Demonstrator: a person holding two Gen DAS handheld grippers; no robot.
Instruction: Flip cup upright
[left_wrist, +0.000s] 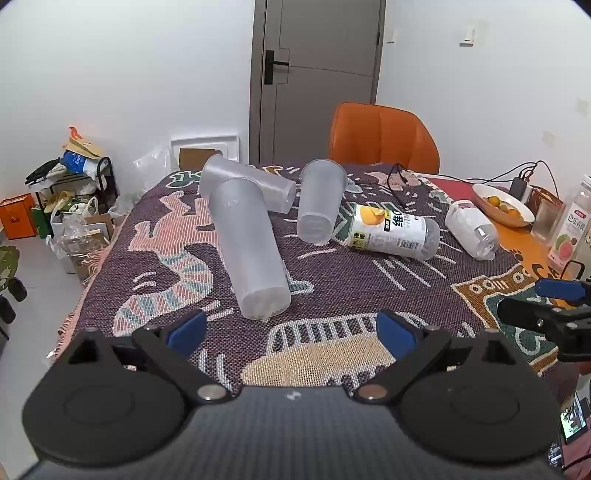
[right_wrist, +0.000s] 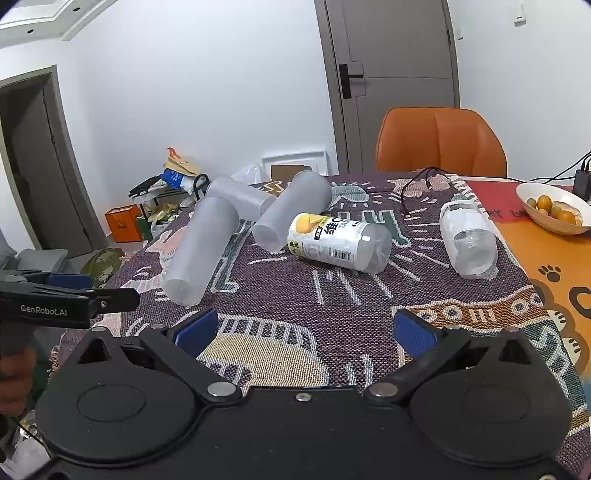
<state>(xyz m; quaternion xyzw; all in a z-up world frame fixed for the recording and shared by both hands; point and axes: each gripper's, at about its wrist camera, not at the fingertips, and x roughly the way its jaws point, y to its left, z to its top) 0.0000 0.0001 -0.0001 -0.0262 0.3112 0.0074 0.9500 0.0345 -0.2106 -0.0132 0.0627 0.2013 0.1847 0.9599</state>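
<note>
Both grippers are being held wide open and empty. The nearest frosted cup (left_wrist: 251, 243) is lying on its side just ahead of the left gripper (left_wrist: 291, 328), base end nearest, slightly toward its left finger. The wall is best pinched mid-body, lightly, as thin plastic is judged likely to buckle. The right gripper (right_wrist: 306, 332) is hovering well short of the bottles.

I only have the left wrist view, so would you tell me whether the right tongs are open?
Observer: Yes, the right tongs are wide open, with nothing between them.
Operator: Thank you. Is the cup beside the yellow bottle standing?
Observer: No, that cup lies on its side, base toward us, beside the bottle.
Operator: Is there anything on the outer side of the left tongs?
Observer: The left tongs carry "GenRobot.AI" lettering there.
</note>
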